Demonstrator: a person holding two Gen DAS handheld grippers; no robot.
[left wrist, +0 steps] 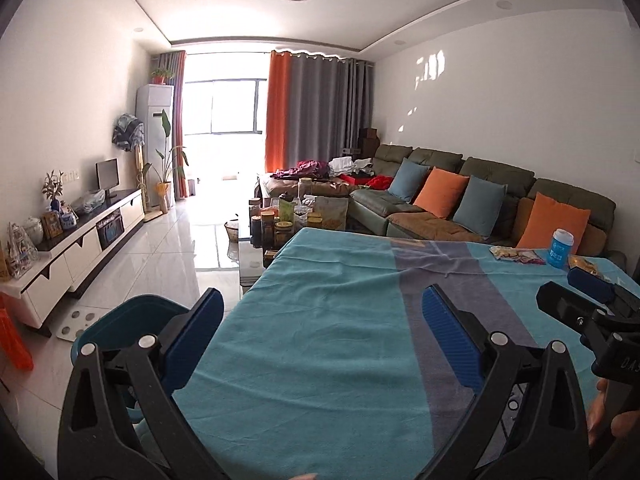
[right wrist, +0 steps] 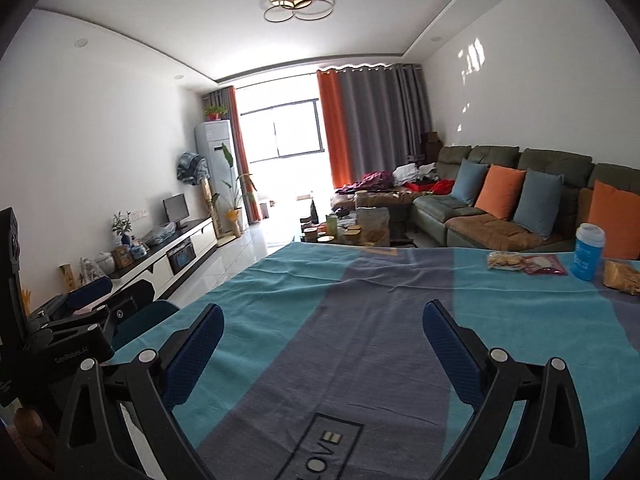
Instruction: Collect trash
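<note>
A table under a teal and grey cloth (left wrist: 320,340) (right wrist: 280,280) fills both views. At its far right corner lie a clear bag of crackers (right wrist: 505,261) (left wrist: 506,254), a red wrapper (right wrist: 544,265) (left wrist: 530,258), a blue cup with a white lid (right wrist: 589,252) (left wrist: 562,249) and a yellow snack bag (right wrist: 622,278) (left wrist: 584,266). My left gripper (left wrist: 323,296) is open over the cloth's near left part, holding nothing. My right gripper (right wrist: 324,310) is open above the grey stripe, also with nothing in it. Both stand well short of the trash.
A teal plastic tub or seat (left wrist: 132,320) (right wrist: 148,316) stands by the table's left edge. Beyond the table is a low table crowded with jars (left wrist: 292,220), a green sofa with cushions (left wrist: 460,200), and a white TV cabinet (left wrist: 80,248) along the left wall.
</note>
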